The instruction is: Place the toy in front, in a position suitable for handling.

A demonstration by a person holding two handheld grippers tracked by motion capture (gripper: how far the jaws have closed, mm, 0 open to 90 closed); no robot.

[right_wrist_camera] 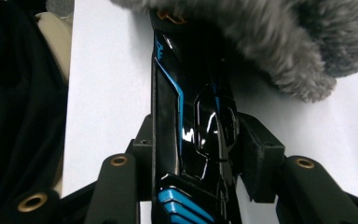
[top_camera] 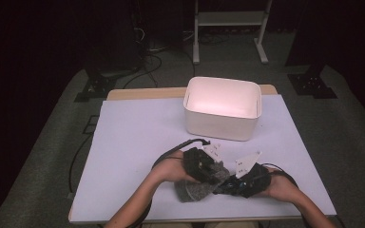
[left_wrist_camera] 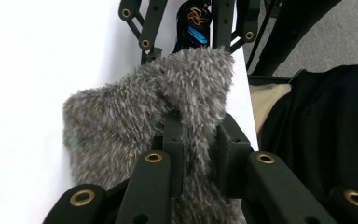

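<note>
Nearest you, your left tool [left_wrist_camera: 200,154] is clamped narrow on a fold of the grey fuzzy pouch [left_wrist_camera: 140,116], which lies on the white counter [top_camera: 138,137] close to its near edge, between your two hands. That pouch looks light and very soft: the pile gives under the pads and the cloth bunches, so pinch a doubled edge at the mouth, as you do now, rather than the loose middle, which would likely sag away. Your right tool [right_wrist_camera: 193,154] has its jaws on either side of a glossy black and blue object [right_wrist_camera: 191,121], long and hard-shelled, whose far end is going in under the pouch's fur [right_wrist_camera: 270,42]. That shell looks stiff and slick, so judge it apt to slide or twist in the pads; hold it across its flat sides near the middle, not by the tapering end. Farther off, well apart from both, the white bin [top_camera: 222,108] stands near the back of the counter.
</note>
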